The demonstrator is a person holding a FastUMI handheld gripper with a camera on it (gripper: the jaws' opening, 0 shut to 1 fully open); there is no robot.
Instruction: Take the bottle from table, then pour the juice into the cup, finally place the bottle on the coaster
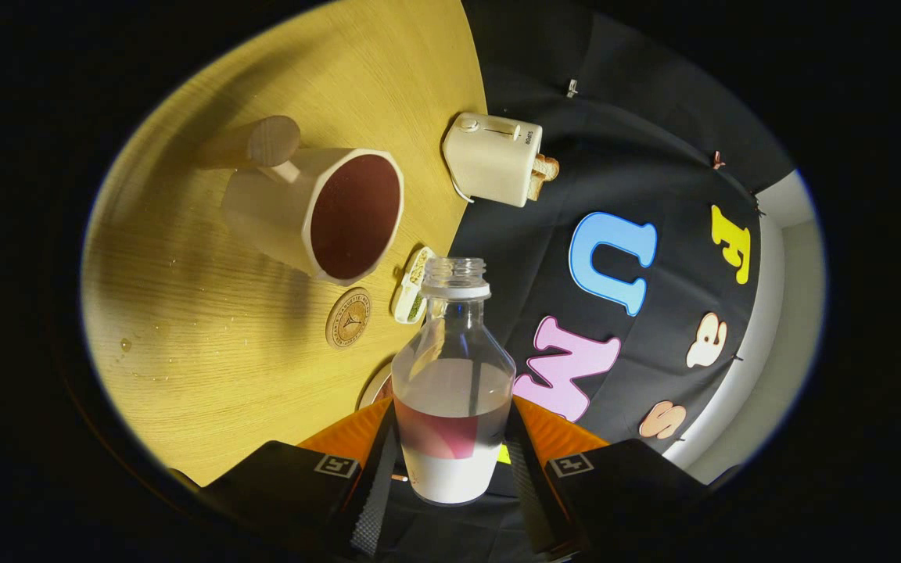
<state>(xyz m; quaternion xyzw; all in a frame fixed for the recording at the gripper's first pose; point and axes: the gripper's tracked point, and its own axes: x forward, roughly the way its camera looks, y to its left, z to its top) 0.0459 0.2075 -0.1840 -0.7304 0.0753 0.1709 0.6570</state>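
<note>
Gripper view. The gripper [452, 461] holds a clear, uncapped bottle [453, 391] between its two fingers, one pressing on each side of the labelled lower body. Beyond the bottle's open neck lies a wooden table [208, 313], seen strongly tilted. On it stands a pale cup [317, 211] with a dark interior and a round wooden handle. A round coaster [349, 317] lies on the table between the cup and the fingers. A small white lidded container [413, 285] sits just beside the coaster. A cream toaster [493, 159] holding bread stands near the table edge.
</note>
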